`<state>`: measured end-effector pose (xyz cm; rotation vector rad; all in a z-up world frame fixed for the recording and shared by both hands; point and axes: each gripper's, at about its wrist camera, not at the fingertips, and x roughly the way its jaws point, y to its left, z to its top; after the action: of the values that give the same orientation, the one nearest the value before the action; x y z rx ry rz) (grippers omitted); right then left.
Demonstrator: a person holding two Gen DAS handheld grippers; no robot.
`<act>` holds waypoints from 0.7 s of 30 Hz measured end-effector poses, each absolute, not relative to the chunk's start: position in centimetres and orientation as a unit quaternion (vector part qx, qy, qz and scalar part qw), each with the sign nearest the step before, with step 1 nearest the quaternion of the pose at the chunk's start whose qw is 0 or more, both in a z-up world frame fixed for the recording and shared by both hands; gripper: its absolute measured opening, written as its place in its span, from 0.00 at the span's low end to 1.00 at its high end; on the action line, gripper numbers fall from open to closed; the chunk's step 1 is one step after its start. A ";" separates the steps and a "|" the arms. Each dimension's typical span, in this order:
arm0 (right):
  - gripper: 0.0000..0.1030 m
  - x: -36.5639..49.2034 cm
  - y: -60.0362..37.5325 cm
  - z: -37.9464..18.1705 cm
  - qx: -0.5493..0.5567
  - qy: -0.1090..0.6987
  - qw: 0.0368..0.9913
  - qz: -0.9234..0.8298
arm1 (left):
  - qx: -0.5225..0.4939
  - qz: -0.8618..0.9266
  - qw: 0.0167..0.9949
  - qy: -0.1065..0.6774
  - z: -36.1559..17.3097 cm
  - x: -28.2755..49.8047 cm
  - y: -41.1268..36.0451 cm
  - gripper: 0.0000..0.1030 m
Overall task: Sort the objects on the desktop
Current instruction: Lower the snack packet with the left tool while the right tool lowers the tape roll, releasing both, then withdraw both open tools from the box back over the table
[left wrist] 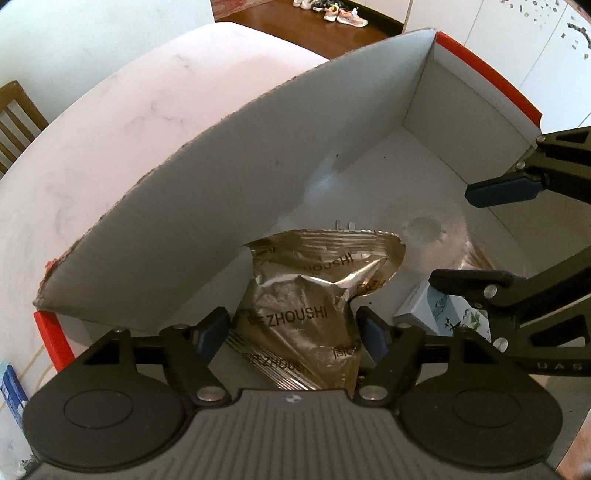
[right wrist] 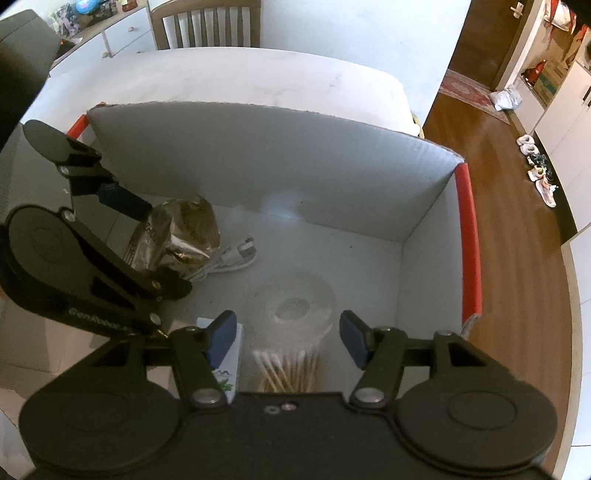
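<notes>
Inside a white cardboard box (right wrist: 236,155) with red edges, on a pale marbled tabletop (right wrist: 258,74). Left tool (left wrist: 291,332) pointing steeply down over a gold foil snack packet (left wrist: 306,295) printed ZHOUSHI; blue pads standing either side of the packet's narrow waist, spread wide, a sliver of gap on each side, so released rather than clenched. Packet lying in the left part of the box near the tall wall, partly on top of a white plug and cable (right wrist: 236,254). Right tool (right wrist: 288,338) also parted wide, grasping nothing, hanging above a clear tub of cotton swabs (right wrist: 288,369) with wooden sticks. Just beyond the swabs, a roll of toilet paper (right wrist: 295,306) lying flat on the box floor. Beside the swabs to the left, a small white carton (right wrist: 231,369) with a green leaf print, close against the right tool's left pad. Wooden chair (right wrist: 207,26) behind the tabletop; shoes (right wrist: 539,173) on the brown floor.
</notes>
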<state>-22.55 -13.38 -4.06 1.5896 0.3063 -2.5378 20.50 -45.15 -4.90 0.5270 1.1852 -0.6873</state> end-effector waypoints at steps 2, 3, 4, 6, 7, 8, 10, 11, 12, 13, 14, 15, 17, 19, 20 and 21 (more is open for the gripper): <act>0.60 -22.4 -13.3 -3.9 0.525 0.098 0.068 -0.843 | 0.235 -0.315 0.745 0.539 -4.8 20.4 -44.9 0.73; 0.60 -22.3 -13.2 -3.8 0.524 0.096 0.069 -0.843 | 0.233 -0.317 0.747 0.537 -4.7 20.3 -44.8 0.73; 0.61 -22.2 -13.1 -3.5 0.523 0.095 0.069 -0.844 | 0.231 -0.318 0.748 0.535 -4.6 20.2 -44.6 0.73; 0.61 -21.8 -13.2 -3.0 0.519 0.093 0.071 -0.847 | 0.229 -0.322 0.750 0.531 -4.3 19.8 -44.4 0.75; 0.61 -21.6 -13.2 -2.8 0.517 0.092 0.071 -0.848 | 0.228 -0.324 0.751 0.528 -4.2 19.6 -44.4 0.76; 0.62 -21.3 -13.1 -2.6 0.515 0.091 0.071 -0.850 | 0.226 -0.327 0.753 0.525 -4.0 19.3 -44.3 0.77; 0.62 -20.8 -13.1 -2.0 0.509 0.088 0.073 -0.853 | 0.219 -0.332 0.756 0.520 -3.6 18.9 -44.0 0.79; 0.62 -20.6 -13.1 -1.7 0.505 0.087 0.073 -0.855 | 0.215 -0.333 0.759 0.517 -3.4 18.7 -43.9 0.79; 0.62 -20.4 -13.1 -1.6 0.503 0.086 0.073 -0.857 | 0.211 -0.334 0.761 0.515 -3.1 18.5 -43.7 0.79; 0.62 -20.1 -13.1 -1.4 0.501 0.084 0.074 -0.858 | 0.207 -0.335 0.763 0.512 -2.9 18.4 -43.5 0.79; 0.62 -19.9 -13.2 -1.2 0.498 0.082 0.075 -0.860 | 0.204 -0.337 0.765 0.509 -2.7 18.1 -43.2 0.79; 0.62 -19.7 -13.2 -0.9 0.496 0.081 0.074 -0.861 | 0.201 -0.339 0.767 0.507 -2.5 17.8 -42.9 0.79; 0.62 -19.1 -13.3 -0.4 0.491 0.076 0.076 -0.864 | 0.197 -0.343 0.770 0.501 -1.9 17.4 -42.7 0.79; 0.62 -18.6 -13.3 0.1 0.484 0.074 0.076 -0.869 | 0.194 -0.342 0.775 0.495 -1.2 17.1 -42.1 0.79; 0.62 -18.3 -13.4 0.4 0.479 0.076 0.076 -0.871 | 0.193 -0.342 0.776 0.493 -0.8 18.2 -42.5 0.79; 0.62 -18.0 -13.4 0.6 0.476 0.077 0.075 -0.873 | 0.190 -0.342 0.779 0.491 -0.5 18.0 -42.3 0.79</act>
<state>-18.01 -13.43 0.62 1.4276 0.2295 -2.6183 18.04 -42.26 -0.55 0.4112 1.0610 -0.7393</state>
